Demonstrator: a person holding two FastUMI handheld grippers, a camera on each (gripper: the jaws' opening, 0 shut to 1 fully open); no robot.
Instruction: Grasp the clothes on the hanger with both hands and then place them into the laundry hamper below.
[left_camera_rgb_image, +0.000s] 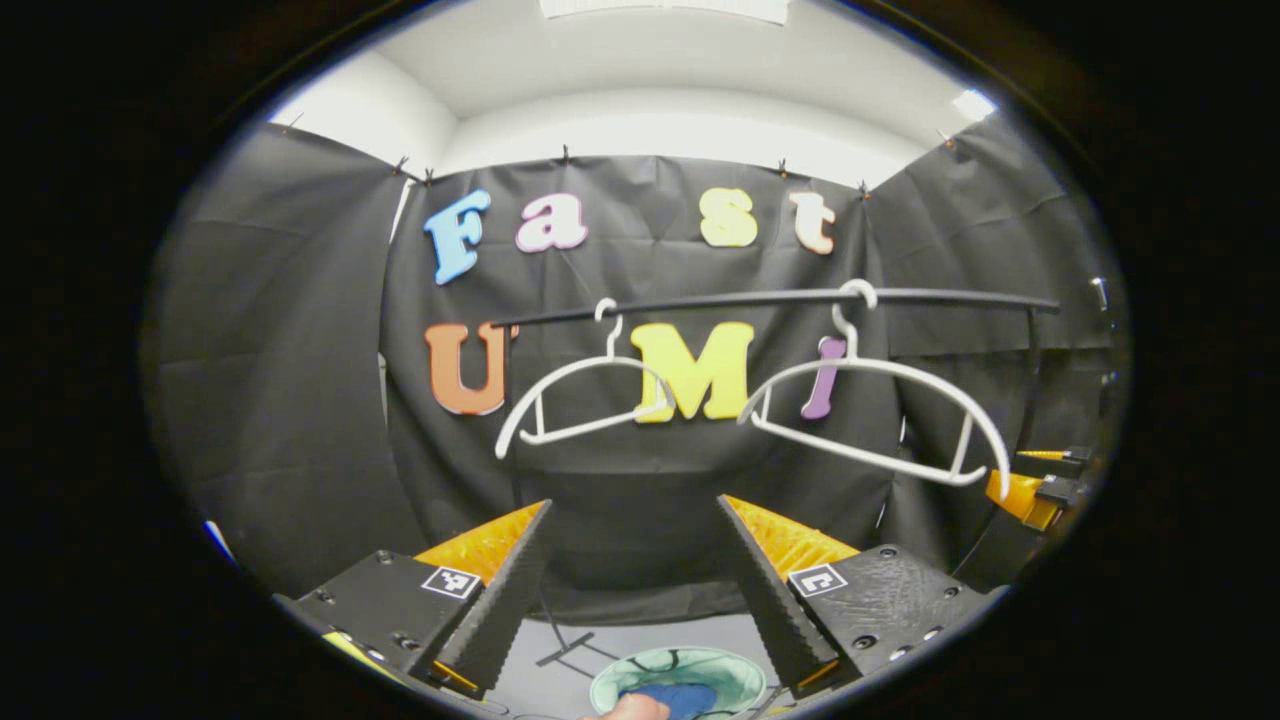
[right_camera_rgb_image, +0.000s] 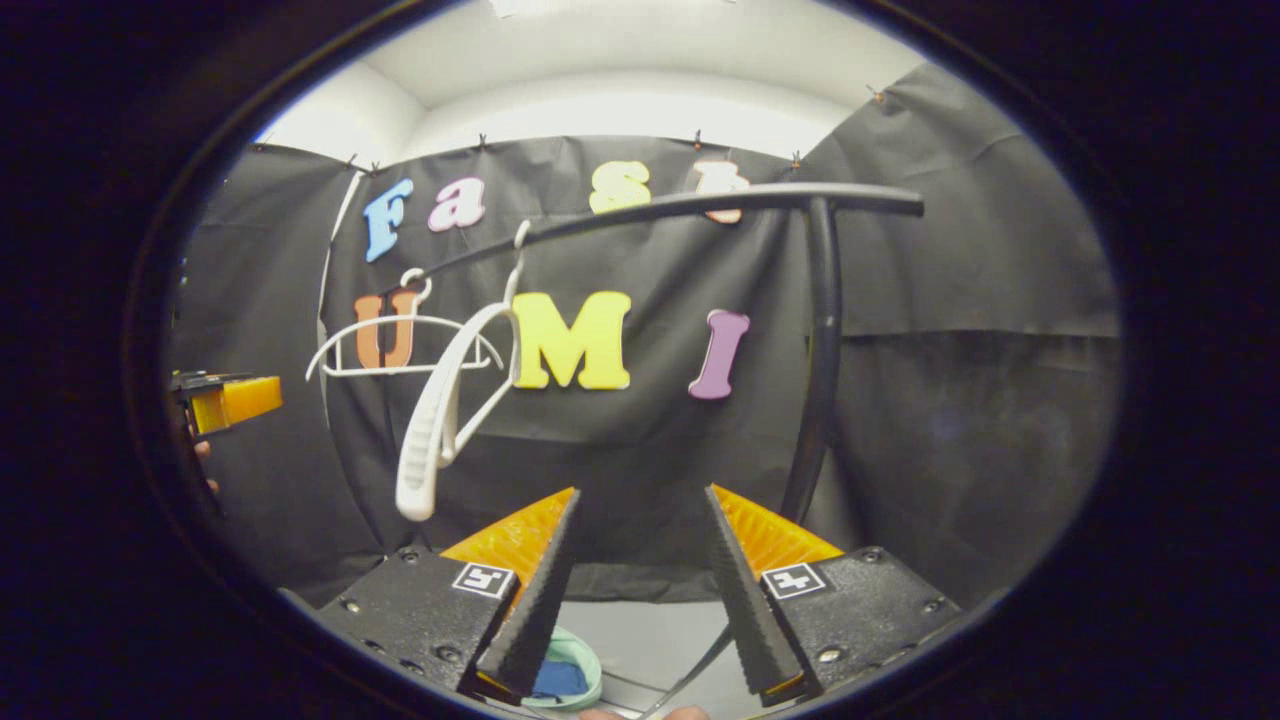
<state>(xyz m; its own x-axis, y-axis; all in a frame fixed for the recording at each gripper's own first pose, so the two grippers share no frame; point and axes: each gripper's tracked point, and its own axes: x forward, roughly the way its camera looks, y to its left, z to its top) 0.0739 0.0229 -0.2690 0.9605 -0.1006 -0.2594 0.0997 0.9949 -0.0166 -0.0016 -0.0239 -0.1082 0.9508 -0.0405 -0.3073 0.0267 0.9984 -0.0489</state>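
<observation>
Two bare white hangers (left_camera_rgb_image: 585, 395) (left_camera_rgb_image: 880, 410) hang from a black rail (left_camera_rgb_image: 760, 298) ahead of my left gripper (left_camera_rgb_image: 635, 512), which is open with nothing between its fingers. Far below, a pale green hamper (left_camera_rgb_image: 735, 668) holds blue clothes (left_camera_rgb_image: 685, 695). The other gripper (left_camera_rgb_image: 1035, 490) shows at the right edge. In the right gripper view, my right gripper (right_camera_rgb_image: 642, 495) is open and empty below the rail (right_camera_rgb_image: 700, 205). The nearer hanger (right_camera_rgb_image: 440, 430) is turned edge-on; the farther hanger (right_camera_rgb_image: 405, 345) faces me. The hamper (right_camera_rgb_image: 590, 668) with the blue clothes (right_camera_rgb_image: 558, 680) lies beneath its left finger.
The rail's black upright post (right_camera_rgb_image: 822, 350) stands just right of my right gripper. The rack's foot (left_camera_rgb_image: 565, 648) rests on the pale floor beside the hamper. A fingertip (left_camera_rgb_image: 630, 708) shows at the bottom edge. Black cloth walls close in on all sides.
</observation>
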